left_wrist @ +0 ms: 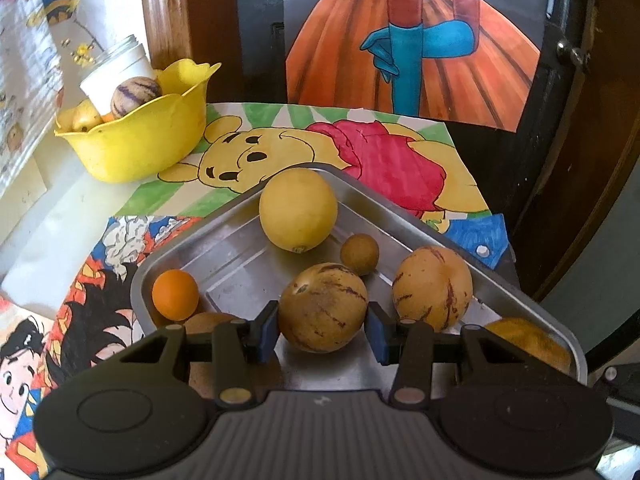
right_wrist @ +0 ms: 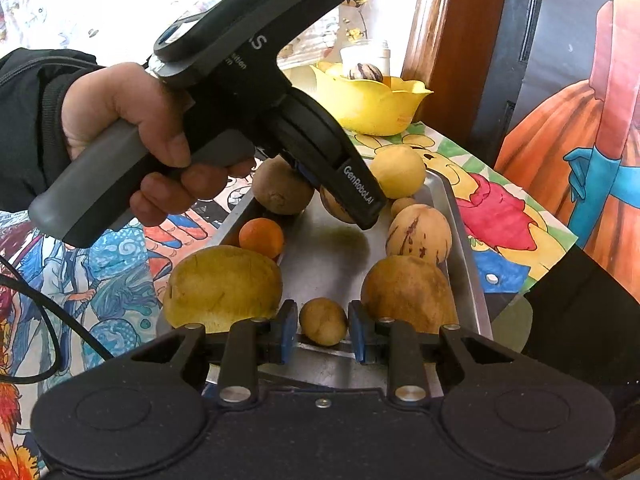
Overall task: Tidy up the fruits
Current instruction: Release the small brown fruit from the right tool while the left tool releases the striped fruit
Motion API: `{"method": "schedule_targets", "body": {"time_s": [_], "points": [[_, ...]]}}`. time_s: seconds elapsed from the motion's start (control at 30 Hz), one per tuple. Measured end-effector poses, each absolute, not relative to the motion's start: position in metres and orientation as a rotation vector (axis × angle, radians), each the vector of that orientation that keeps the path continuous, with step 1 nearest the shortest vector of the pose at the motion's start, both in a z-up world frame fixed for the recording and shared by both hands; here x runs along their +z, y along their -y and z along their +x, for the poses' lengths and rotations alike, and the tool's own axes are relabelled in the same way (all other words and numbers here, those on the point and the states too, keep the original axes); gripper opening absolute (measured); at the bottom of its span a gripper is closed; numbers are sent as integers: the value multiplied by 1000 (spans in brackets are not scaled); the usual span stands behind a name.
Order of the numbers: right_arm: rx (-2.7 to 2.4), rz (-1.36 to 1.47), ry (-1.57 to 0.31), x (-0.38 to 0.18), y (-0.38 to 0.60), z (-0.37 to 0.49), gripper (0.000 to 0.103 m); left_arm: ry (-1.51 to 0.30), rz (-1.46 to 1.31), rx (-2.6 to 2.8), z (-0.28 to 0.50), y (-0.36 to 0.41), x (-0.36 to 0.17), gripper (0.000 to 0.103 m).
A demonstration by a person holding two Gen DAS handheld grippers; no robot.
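The metal tray (left_wrist: 224, 256) fills the lower middle of the left wrist view, one corner aimed at the upper frame, resting on the cartoon-covered tabletop (left_wrist: 100, 304). The yellow bowl (left_wrist: 148, 136) sits upper left, holding a striped fruit. A round yellow melon (left_wrist: 298, 210) lies in the tray's far corner. The left claw (left_wrist: 322, 330) grips a streaked pepino (left_wrist: 323, 312), long axis roughly level across the frame. In the right wrist view a hand (right_wrist: 132, 128) tilts that gripper downward; the right claw (right_wrist: 322, 334) sits narrow around a small brown fruit (right_wrist: 323, 320).
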State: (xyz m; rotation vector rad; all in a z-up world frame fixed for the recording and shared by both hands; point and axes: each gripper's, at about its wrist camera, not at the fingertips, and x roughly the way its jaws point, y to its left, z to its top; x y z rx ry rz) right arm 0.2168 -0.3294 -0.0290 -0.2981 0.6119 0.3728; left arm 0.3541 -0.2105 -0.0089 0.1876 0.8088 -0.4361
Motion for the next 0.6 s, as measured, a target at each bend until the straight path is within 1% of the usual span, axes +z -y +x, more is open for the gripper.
{"method": "schedule_targets", "body": {"time_s": [0.6], "points": [[362, -265, -614, -33, 333, 216, 30, -799, 287, -456, 348, 219, -13, 52]]}}
